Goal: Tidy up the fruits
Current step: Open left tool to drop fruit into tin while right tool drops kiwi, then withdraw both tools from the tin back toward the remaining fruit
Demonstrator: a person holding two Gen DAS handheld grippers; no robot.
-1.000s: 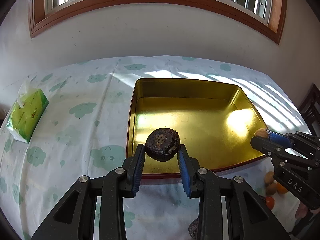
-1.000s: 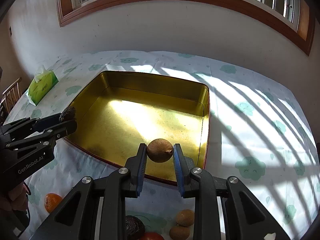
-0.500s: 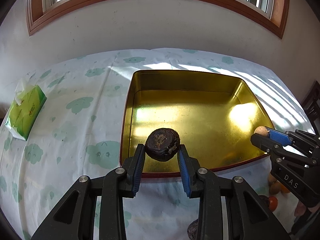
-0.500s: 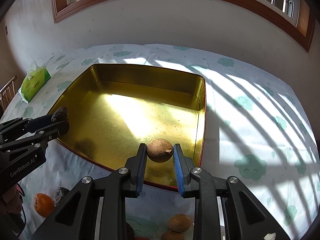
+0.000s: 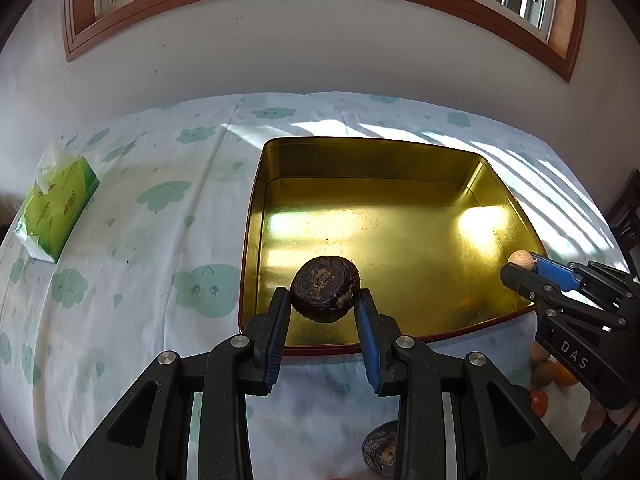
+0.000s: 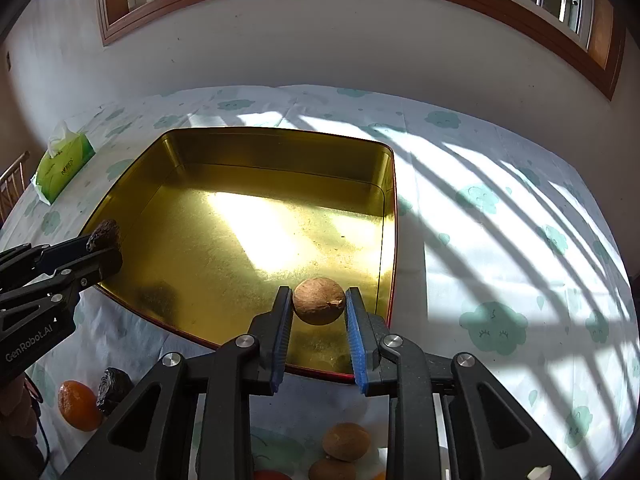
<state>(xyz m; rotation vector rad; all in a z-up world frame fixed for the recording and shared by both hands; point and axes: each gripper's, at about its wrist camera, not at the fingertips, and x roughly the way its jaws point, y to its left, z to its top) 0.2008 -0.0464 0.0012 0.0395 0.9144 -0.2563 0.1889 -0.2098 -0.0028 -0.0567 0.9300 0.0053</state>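
The left gripper (image 5: 324,314) is clenched on a dark, wrinkled, round fruit (image 5: 325,289), held above the near edge of the shallow gold-coloured square metal tray (image 5: 372,160). The right gripper (image 6: 318,320) grasps a smooth light-brown round fruit (image 6: 319,300) between its blue-padded jaws, over the tray's near right corner. Whether either fruit touches the tray floor cannot be told from these views.

The tray sits on a desk covered with a white cloth printed with green clouds (image 6: 492,320). A green tissue pack (image 5: 56,210) lies well apart to the left.

More fruit lies on the cloth near the bottom edge, much of it hidden: an orange fruit (image 6: 78,404) touching a second dark wrinkled fruit (image 6: 114,390), and two brown fruits (image 6: 346,442) partly behind the gripper frame. A red piece at the bottom is cut off and hard to identify. In the left wrist view another dark fruit (image 5: 380,448) peeks out between the gripper arms.
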